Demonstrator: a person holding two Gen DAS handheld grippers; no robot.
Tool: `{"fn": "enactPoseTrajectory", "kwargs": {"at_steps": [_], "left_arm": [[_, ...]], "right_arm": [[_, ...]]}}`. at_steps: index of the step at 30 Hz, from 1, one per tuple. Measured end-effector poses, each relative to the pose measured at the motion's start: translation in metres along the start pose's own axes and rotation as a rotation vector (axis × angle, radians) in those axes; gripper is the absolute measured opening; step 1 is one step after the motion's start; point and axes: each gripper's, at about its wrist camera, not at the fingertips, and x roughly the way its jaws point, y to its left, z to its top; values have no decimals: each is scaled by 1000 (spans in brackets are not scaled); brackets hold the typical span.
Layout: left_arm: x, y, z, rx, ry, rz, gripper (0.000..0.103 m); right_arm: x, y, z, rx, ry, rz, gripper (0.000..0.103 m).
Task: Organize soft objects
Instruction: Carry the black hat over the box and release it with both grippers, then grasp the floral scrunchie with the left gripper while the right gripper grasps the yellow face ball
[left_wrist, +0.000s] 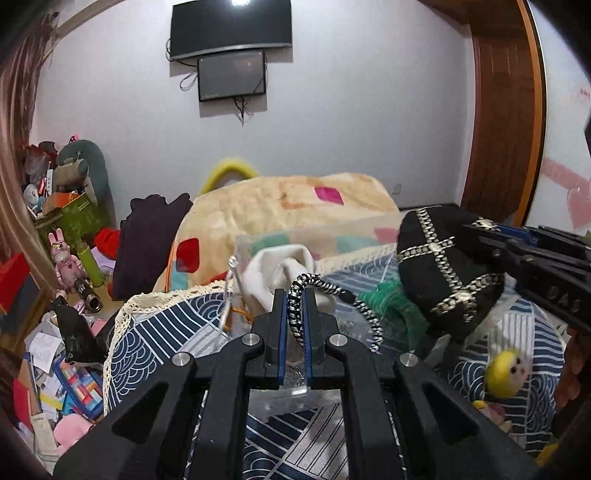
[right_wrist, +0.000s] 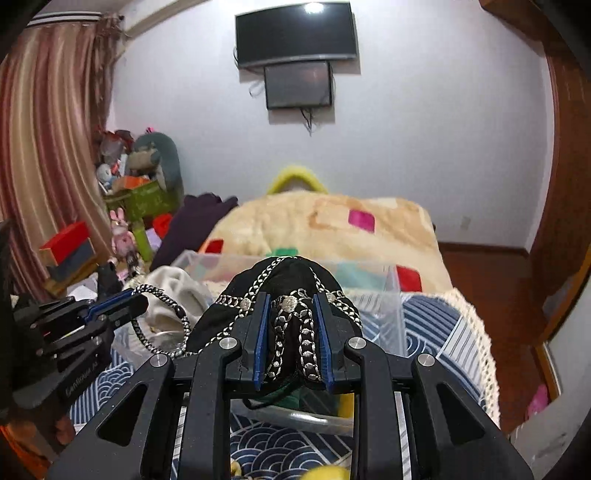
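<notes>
From the left wrist camera, the left gripper (left_wrist: 294, 295) has its two blue-padded fingers closed to a narrow gap, and a black-and-white braided cord loop (left_wrist: 301, 295) runs up between them, pinched there. The cord arches over the fingertips and trails down to the right across a white knitted soft garment (left_wrist: 273, 271) that sits in a clear plastic storage box (left_wrist: 258, 240). The gripper points forward and slightly down over the box, above a blue-and-white wave-patterned cloth with a cream lace edge (left_wrist: 155, 332). To the right, the right gripper (left_wrist: 484, 229) comes in level from the frame edge and grips a black fabric hat crossed with silver chain trim (left_wrist: 443, 280), which hangs in the air above a green knitted item (left_wrist: 388, 299). A small yellow plush toy (left_wrist: 504, 373) lies on the cloth below the hat, blurred.

From the right wrist camera, the right gripper (right_wrist: 291, 321) is partly closed, its blue pads pressing the bunched hat (right_wrist: 288, 288) from both sides. The hat bulges up past the fingertips, held over the near part of the clear box (right_wrist: 391, 295). At left, the left gripper (right_wrist: 136, 302) reaches in sideways, holding the braided cord (right_wrist: 159, 295), which loops down in front of the white garment (right_wrist: 177, 284). Behind the box lies a cream fleece blanket with coloured squares (right_wrist: 317, 225).
</notes>
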Motion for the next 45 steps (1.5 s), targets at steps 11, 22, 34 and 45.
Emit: {"fn": "enactPoseTrajectory", "kwargs": {"at_steps": [11, 22, 34, 45], "left_arm": [[0, -7, -6, 34, 57, -18, 10], [-38, -6, 0, 11, 29, -65, 33], [-72, -24, -16, 1, 3, -149, 46], [-64, -51, -48, 10, 74, -258, 54]], "right_arm": [[22, -7, -12, 5, 131, -3, 29], [-9, -19, -3, 23, 86, 24, 35], [-65, -17, -13, 6, -18, 46, 46], [-67, -27, -49, 3, 23, 3, 47]]}}
